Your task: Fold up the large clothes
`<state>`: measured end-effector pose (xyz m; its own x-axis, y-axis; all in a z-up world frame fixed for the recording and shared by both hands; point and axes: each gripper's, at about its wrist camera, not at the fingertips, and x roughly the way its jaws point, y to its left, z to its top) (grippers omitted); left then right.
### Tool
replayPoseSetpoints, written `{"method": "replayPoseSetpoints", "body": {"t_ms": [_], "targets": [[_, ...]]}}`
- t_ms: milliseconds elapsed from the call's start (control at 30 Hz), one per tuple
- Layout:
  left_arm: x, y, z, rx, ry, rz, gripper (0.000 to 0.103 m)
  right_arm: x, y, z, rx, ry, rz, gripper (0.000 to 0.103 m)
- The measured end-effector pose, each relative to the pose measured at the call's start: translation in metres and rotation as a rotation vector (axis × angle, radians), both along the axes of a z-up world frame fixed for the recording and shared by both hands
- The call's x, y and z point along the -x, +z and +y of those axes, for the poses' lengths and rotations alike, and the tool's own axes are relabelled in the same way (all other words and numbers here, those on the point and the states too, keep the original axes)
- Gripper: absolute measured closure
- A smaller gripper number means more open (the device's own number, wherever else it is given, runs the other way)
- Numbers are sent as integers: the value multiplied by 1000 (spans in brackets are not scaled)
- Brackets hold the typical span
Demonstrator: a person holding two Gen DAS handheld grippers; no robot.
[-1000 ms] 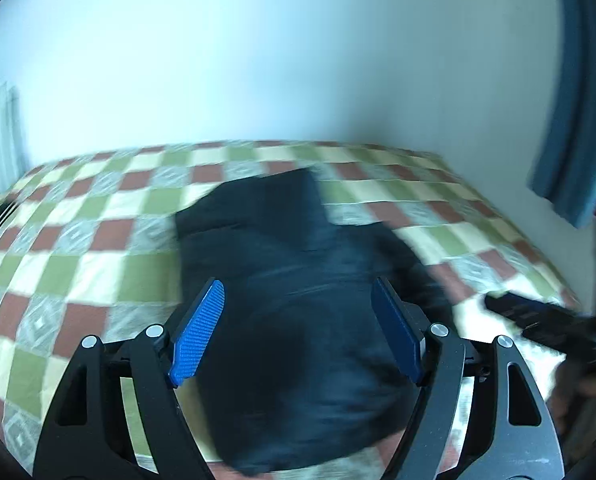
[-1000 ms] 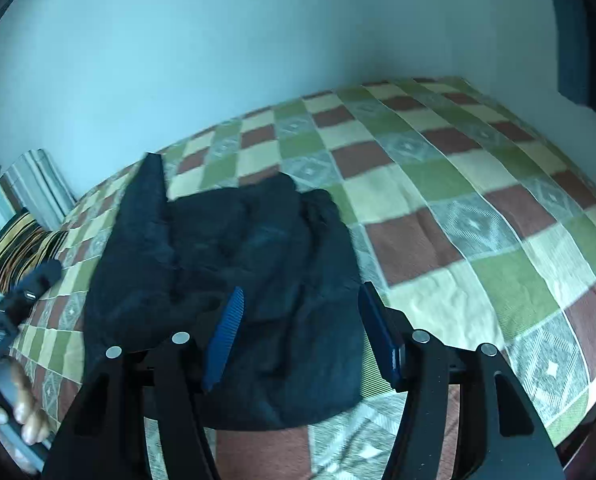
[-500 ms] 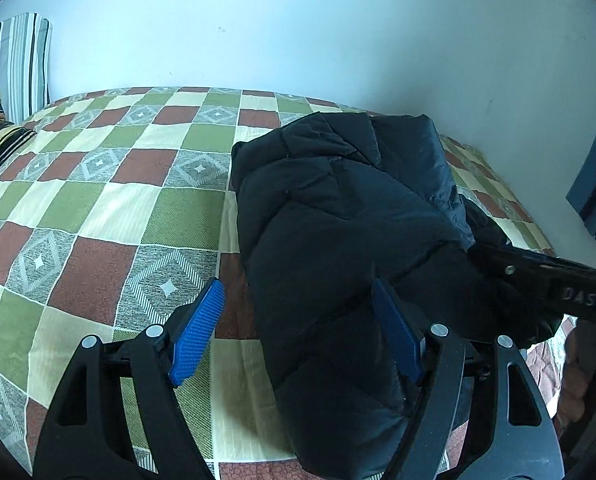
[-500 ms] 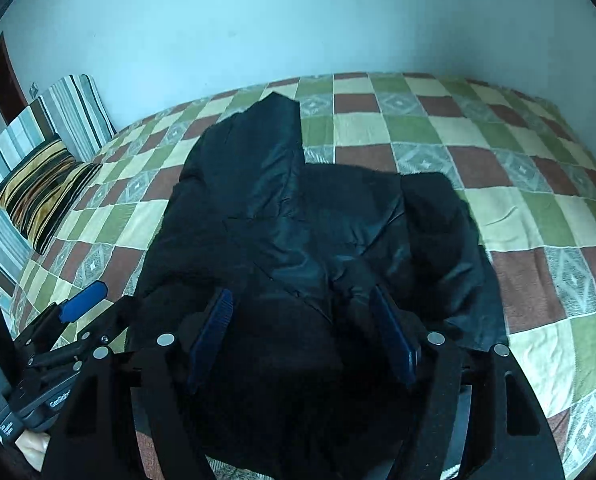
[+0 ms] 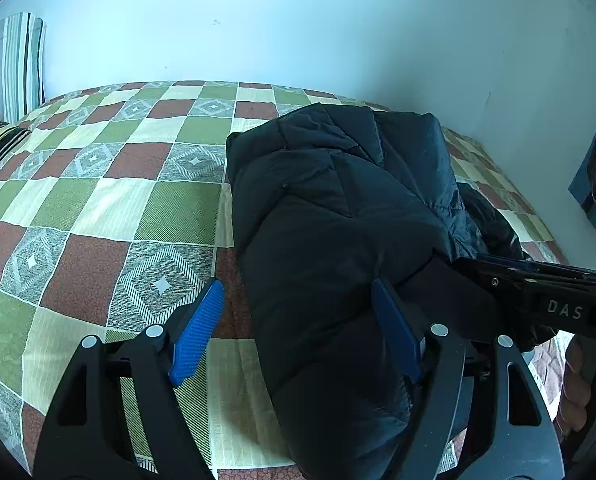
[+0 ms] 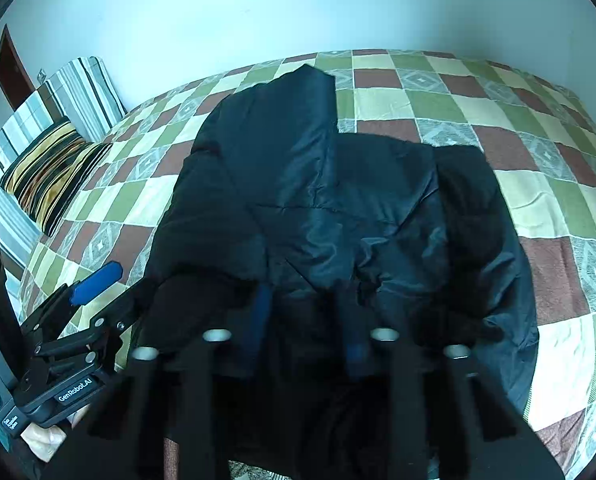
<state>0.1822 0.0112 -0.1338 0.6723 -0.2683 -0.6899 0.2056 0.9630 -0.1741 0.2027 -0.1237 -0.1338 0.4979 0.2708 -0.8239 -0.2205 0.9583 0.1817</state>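
Jacket: the dark puffy quilted jacket (image 6: 338,208) lay folded on the checkered bed (image 5: 98,208).
Left gripper (image 5: 298,328): fingers wide, jacket's near edge between them.
Right gripper (image 6: 306,320): fingers were closing on jacket's near hem.
Free room: bare bedcover at both sides.

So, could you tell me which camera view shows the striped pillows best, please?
The right wrist view: both striped pillows show at the bed's head. The left wrist view catches only slivers of them at its left edge.
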Motion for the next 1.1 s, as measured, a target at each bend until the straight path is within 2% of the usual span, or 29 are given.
{"method": "replayPoseSetpoints", "body": {"t_ms": [67, 167, 267, 500, 667, 867, 967, 1100], "targets": [[0, 1, 0, -3, 3, 2, 27, 4, 3, 1, 16, 3, -26, 94], [2, 8, 2, -20, 37, -16, 27, 10, 9, -3, 61, -32, -74, 98], [1, 13, 4, -13, 42, -17, 27, 11, 8, -25, 86, -104, -90, 99], [-5, 13, -30, -17, -55, 4, 27, 10, -11, -81, 111, -227, -47, 99], [-11, 6, -59, -33, -115, 19, 27, 8, -30, -102, 109, -250, -3, 99], [-24, -18, -98, -125, -176, 73, 27, 3, -58, -124, 48, -265, 60, 98], [-29, -30, -114, -180, -182, 66, 27, -2, -69, -134, 23, -282, 73, 98], [-31, -39, -121, -212, -175, 57, 26, -5, -75, -138, 20, -302, 63, 97]]}}
